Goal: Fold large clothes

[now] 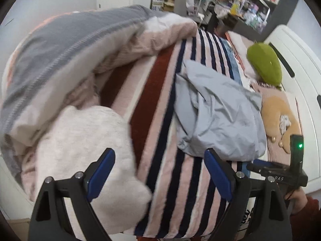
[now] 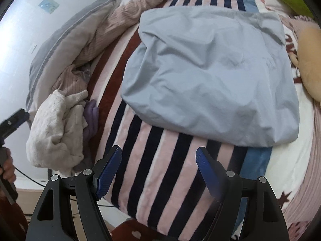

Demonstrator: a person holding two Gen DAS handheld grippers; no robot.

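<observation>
Light-blue garment (image 2: 210, 76): lies bunched and folded over on the striped blanket, nearer the head of the bed; its surface is creased, its near edge rounded and slightly puffed.
Striped blanket (image 2: 160, 160): pink, navy and rust bands run from the foot of the bed toward the head; it bears the garment and reaches the bed's near edge.
Left gripper (image 1: 159, 172): blue-padded jaws stand wide apart over the blanket, nothing between the pads; the left finger overlaps a cream knit garment in the view, contact cannot be told.
Right gripper (image 2: 159, 170): jaws are opening, only bare stripes show between them; the blue garment's near edge lies just beyond the fingertips, apart from the pads.
Cream knit garment (image 2: 58, 132): crumpled heap at the blanket's left edge, just beside a small purple cloth (image 2: 92, 116).
Grey-and-pink quilt (image 1: 70, 60): piled high along the left side of the bed, against the wall.
Green cushion (image 1: 264, 62): rests by the white headboard (image 1: 297, 64), well apart from both grippers.
Tan plush toy (image 1: 280, 118): lies on the pink sheet just beside the blue garment's far side.
Person's hand (image 2: 8, 166): holds the left gripper's handle at the left margin of the right wrist view.
</observation>
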